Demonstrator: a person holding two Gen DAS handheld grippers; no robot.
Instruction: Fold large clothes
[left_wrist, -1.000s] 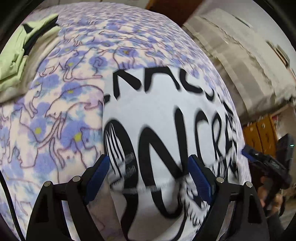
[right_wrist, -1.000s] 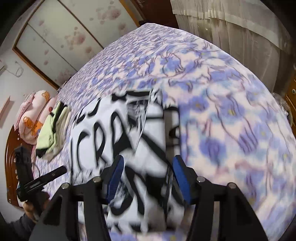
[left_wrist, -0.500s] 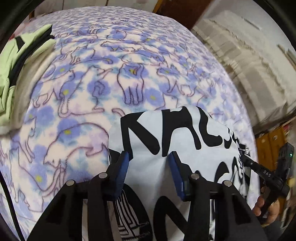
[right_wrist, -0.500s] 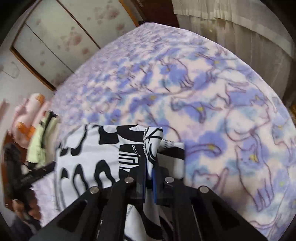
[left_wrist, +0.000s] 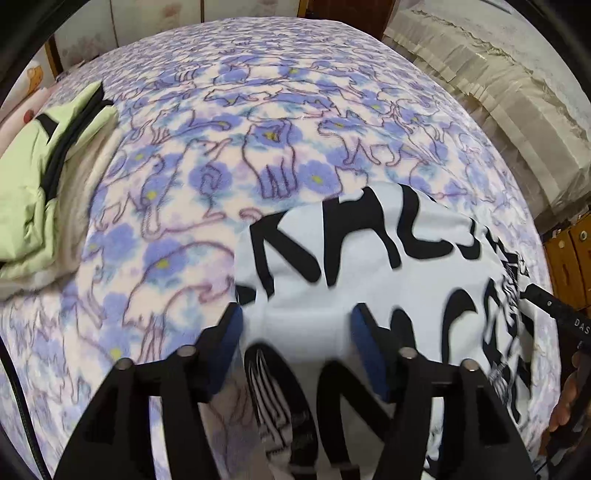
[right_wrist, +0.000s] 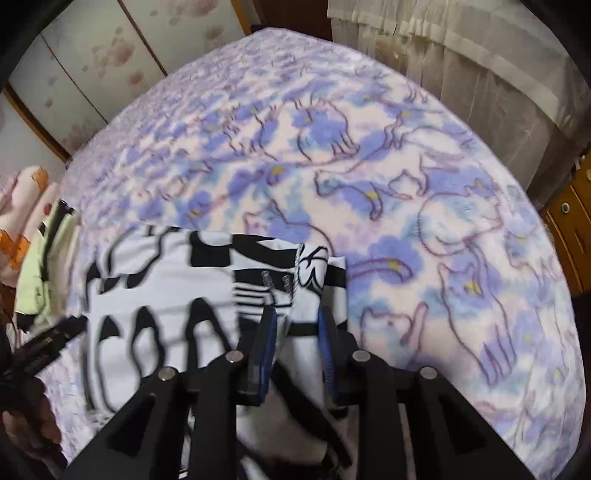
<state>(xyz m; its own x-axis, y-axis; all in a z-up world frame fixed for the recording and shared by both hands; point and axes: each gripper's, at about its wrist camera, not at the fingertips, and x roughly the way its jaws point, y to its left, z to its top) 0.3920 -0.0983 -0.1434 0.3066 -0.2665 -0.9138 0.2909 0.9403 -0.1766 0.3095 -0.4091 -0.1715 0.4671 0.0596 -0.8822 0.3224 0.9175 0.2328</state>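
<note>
1. Two tongs work over one garment: a white shirt with big black lettering, lying on the near part of the bed, on a purple cat-print fleece blanket. The shirt is already doubled over on itself; its far folded edge runs across the blanket.
2. Left tongs: jaws spread wide, fabric lying between them but not pinched. Holding nothing.
3. Right tongs: jaws parted with a narrower gap, a rumpled fold at the shirt's right corner sitting between them. The blue pads are not clamped on cloth; I read it as released or about to take hold, not a grip.
4. Handling, as a judgement: thin knit, light, wholly limp. It will sag and slide between layers when lifted from one point. The fleece below looks grabby, so dragging would likely bunch the shirt rather than shift it flat.
5. Where to take hold: at the two ends of one folded edge, both layers pinched together, tongs well apart so the edge stays taut. The right corner shows stacked layers and a hem seam; a shallow bite risks catching only the top ply.
6. Elsewhere: a folded pale green garment lies at the left side of the bed, well apart from the shirt. Curtains hang beyond the right side.
</note>
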